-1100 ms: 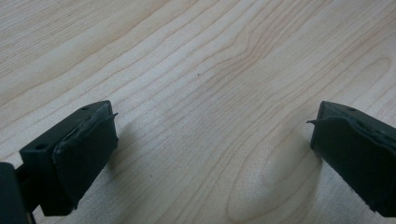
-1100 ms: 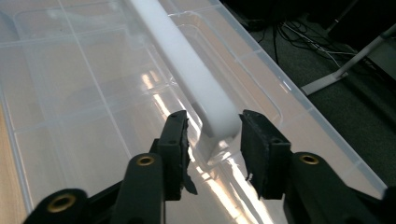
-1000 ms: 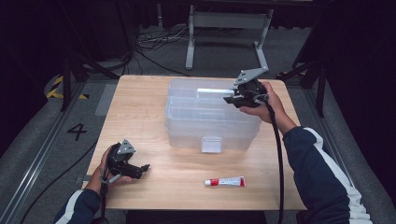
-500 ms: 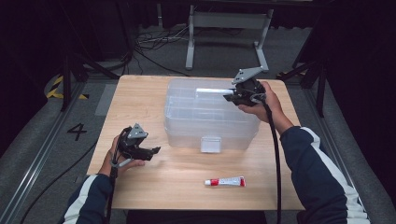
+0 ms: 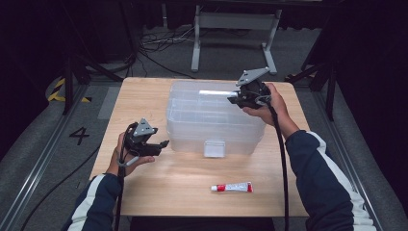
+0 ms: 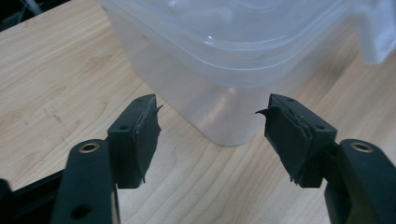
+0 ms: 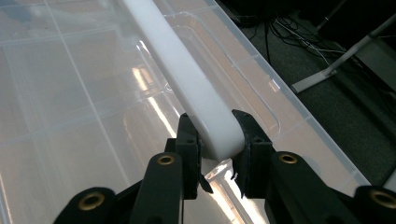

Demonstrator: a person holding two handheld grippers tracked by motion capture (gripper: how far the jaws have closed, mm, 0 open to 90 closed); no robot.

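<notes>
A clear plastic storage box (image 5: 211, 120) with a lid stands mid-table. A white bar handle (image 7: 187, 79) runs along the lid's far side. My right gripper (image 7: 215, 135), seen in the high view at the box's far right (image 5: 235, 99), is shut on the end of that handle; its jaws have just been closing on it. My left gripper (image 5: 161, 144) hovers by the box's front left corner (image 6: 224, 116). Its jaws have just been closing but stand open (image 6: 212, 109), with the corner a little beyond the tips and nothing between the pads.
A white latch (image 5: 214, 148) hangs on the box's front wall. A red and white tube (image 5: 232, 187) lies on the wooden table (image 5: 183, 192) near the front edge. Metal stand legs and cables sit on the floor behind the table.
My left gripper has risen and moved right, from the table's left side to the box's front left corner, and its jaws have narrowed. The right gripper stays on the handle.
</notes>
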